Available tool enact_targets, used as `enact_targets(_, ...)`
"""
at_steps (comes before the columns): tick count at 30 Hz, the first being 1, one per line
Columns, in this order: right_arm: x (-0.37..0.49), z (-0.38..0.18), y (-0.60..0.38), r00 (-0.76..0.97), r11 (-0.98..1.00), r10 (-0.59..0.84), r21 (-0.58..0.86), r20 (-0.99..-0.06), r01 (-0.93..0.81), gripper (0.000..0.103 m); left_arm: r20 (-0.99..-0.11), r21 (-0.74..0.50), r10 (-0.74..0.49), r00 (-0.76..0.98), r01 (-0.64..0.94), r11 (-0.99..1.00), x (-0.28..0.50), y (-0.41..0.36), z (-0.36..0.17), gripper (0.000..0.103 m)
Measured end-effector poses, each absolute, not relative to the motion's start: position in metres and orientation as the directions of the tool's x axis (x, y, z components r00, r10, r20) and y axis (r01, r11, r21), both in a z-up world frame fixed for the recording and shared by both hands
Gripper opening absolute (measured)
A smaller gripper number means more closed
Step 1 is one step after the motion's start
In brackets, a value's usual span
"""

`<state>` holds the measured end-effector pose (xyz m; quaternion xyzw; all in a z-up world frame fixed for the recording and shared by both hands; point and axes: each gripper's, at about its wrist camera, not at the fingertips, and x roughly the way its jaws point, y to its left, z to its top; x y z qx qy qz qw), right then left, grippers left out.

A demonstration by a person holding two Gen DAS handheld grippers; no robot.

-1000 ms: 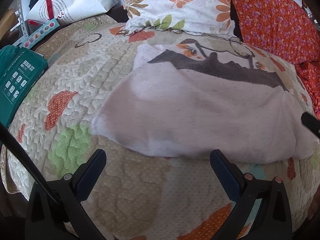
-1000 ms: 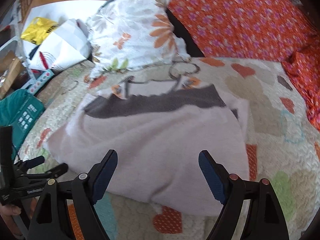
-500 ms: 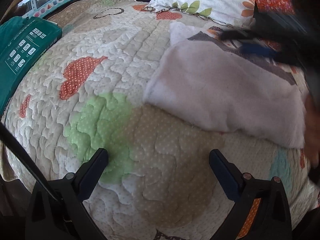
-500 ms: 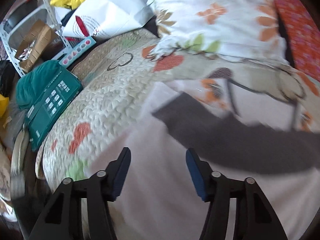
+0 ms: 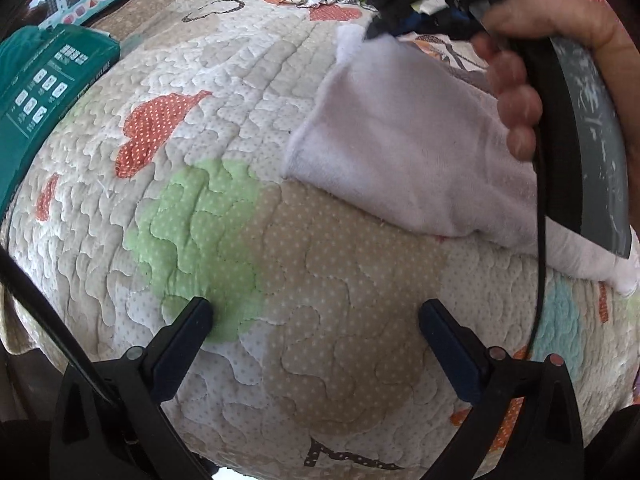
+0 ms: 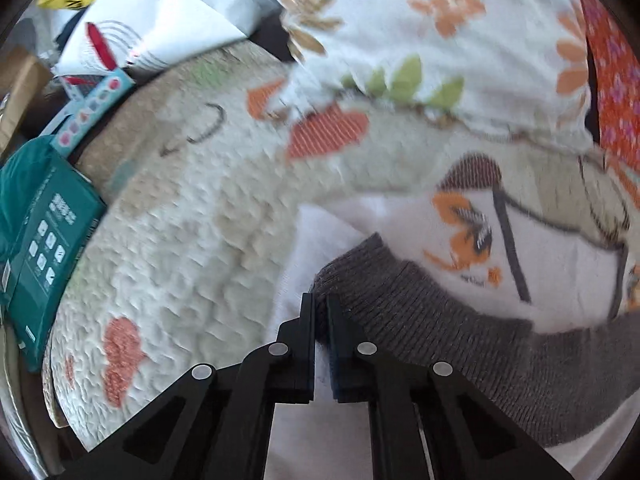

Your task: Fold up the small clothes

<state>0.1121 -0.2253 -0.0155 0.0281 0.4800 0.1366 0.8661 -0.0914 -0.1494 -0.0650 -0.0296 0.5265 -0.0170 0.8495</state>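
Evidently the fold was just starting; the right gripper (image 6: 320, 312) had its jaws pinched nearly together on the garment (image 5: 420, 140), nipping the corner of its grey ribbed band (image 6: 440, 328) where that met the pale fleece; whether it gripped both layers I could not tell. The left gripper (image 5: 316, 316) hung with jaws wide apart and nothing between them, over bare quilt (image 5: 280, 280), the garment lying off at its two o'clock and not touching it. From the left view the right hand (image 5: 520, 92) showed at one o'clock, wrapped round its tool's handle above the cloth.

By my guess the next move called for carrying that pinched corner across the garment to lay one side over the other, while the idle left claw came in to hold the near edge down; fleece that soft would likely drag and bunch if nothing pinned it.

The surface was a bed under a patchwork quilt, with orange hearts and a green patch; a floral pillow (image 6: 440, 40) sat at twelve o'clock from the right gripper, an orange flowered cushion (image 6: 612, 80) at two, a teal box (image 6: 48, 240) off the quilt's edge at nine, white bags (image 6: 160, 12) piled at eleven.
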Motion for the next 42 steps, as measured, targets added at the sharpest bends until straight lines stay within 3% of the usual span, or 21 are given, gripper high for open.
enact_targets(6, 0.134, -0.025, -0.175, 0.468, 0.952, 0.272, 0.163, -0.841, -0.259, 0.006, -0.892, -0.111, -0.091, 0.443, -0.02, 0.994, -0.095, -0.144, -0.061, 0.103)
enact_targets(9, 0.144, -0.047, -0.161, 0.361, 0.93, 0.307, 0.197, -0.881, -0.311, 0.004, -0.893, -0.111, -0.09, 0.441, -0.021, 0.994, -0.095, -0.144, -0.061, 0.103)
enact_targets(12, 0.136, -0.033, -0.171, 0.385, 0.92, 0.344, 0.226, -0.856, -0.32, 0.004, -0.894, -0.105, -0.086, 0.44, -0.019, 0.994, -0.098, -0.145, -0.059, 0.103)
enact_targets(18, 0.099, 0.02, -0.252, 0.462, 0.931, 0.346, 0.24, -0.817, -0.274, 0.013, -0.859, -0.206, -0.178, 0.481, -0.007, 0.978, -0.111, -0.142, -0.039, 0.103)
enact_targets(20, 0.078, 0.025, -0.291, 0.48, 0.945, 0.313, 0.22, -0.819, -0.242, 0.025, -0.826, -0.187, -0.158, 0.541, 0.002, 0.982, -0.119, -0.144, -0.025, 0.103)
enact_targets(22, 0.052, 0.022, -0.331, 0.483, 0.962, 0.264, 0.19, -0.835, -0.198, 0.027, -0.782, -0.138, -0.115, 0.612, 0.009, 0.99, -0.123, -0.145, -0.01, 0.103)
enact_targets(25, 0.017, -0.006, -0.392, 0.445, 0.977, 0.211, 0.18, -0.87, -0.111, 0.027, -0.744, -0.077, -0.052, 0.666, -0.007, 0.997, -0.112, -0.146, -0.002, 0.103)
enact_targets(30, -0.027, -0.043, -0.488, 0.447, 0.963, 0.19, 0.255, -0.874, 0.088, 0.026, -0.778, -0.05, 0.015, 0.628, -0.087, 0.995, -0.055, -0.136, -0.021, 0.103)
enact_targets(34, -0.057, -0.049, -0.543, 0.48, 0.939, 0.187, 0.299, -0.857, 0.169, 0.011, -0.834, 0.053, 0.112, 0.54, -0.124, 0.991, -0.037, -0.138, -0.052, 0.103)
enact_targets(37, -0.074, -0.044, -0.558, 0.493, 0.953, 0.115, 0.235, -0.863, 0.19, 0.011, -0.837, 0.048, 0.112, 0.536, -0.132, 0.99, -0.039, -0.136, -0.057, 0.103)
enact_targets(42, -0.089, -0.029, -0.564, 0.549, 0.946, 0.096, 0.248, -0.83, 0.208, 0.015, -0.827, 0.065, 0.116, 0.55, -0.112, 0.992, -0.047, -0.137, -0.051, 0.103)
